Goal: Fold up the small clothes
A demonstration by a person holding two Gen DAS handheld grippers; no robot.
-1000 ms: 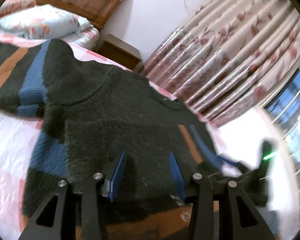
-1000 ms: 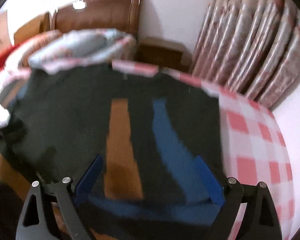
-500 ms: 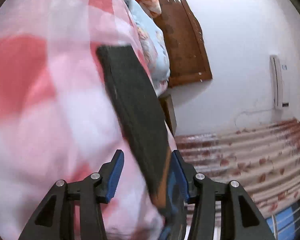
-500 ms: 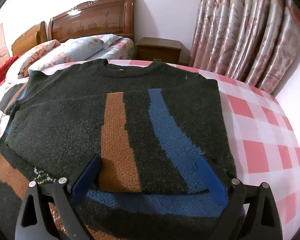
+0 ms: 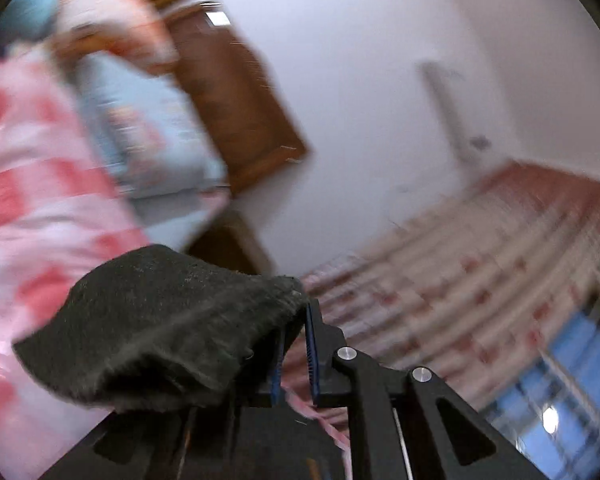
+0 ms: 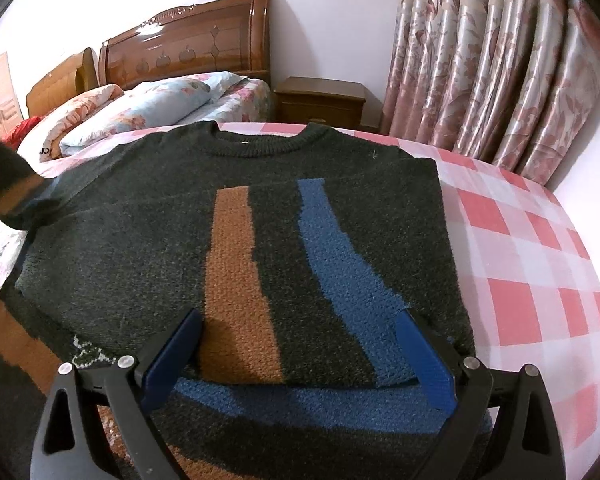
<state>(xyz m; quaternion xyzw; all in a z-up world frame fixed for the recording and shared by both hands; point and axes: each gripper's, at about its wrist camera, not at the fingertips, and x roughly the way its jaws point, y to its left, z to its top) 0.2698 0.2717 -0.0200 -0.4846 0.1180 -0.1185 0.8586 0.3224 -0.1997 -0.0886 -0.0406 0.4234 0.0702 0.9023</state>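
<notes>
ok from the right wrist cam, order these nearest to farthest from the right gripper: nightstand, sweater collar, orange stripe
From the right gripper:
1. orange stripe, just ahead, slightly left, on the sweater front
2. sweater collar, at the sweater's far edge
3. nightstand, beyond the bed, against the wall

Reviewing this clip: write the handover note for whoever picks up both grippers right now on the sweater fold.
Left gripper: shut on the left sleeve, lifted off the bed; that view is blurred.
Right gripper: open, empty, low over the sweater near its hem.
The sweater lies flat on the checked bedspread, neckline toward the headboard. Its right side looks already folded in, with a straight edge and orange and blue stripes lying over the body.
Left: lay the held sleeve across the body, then fold hem toward neckline.
</notes>
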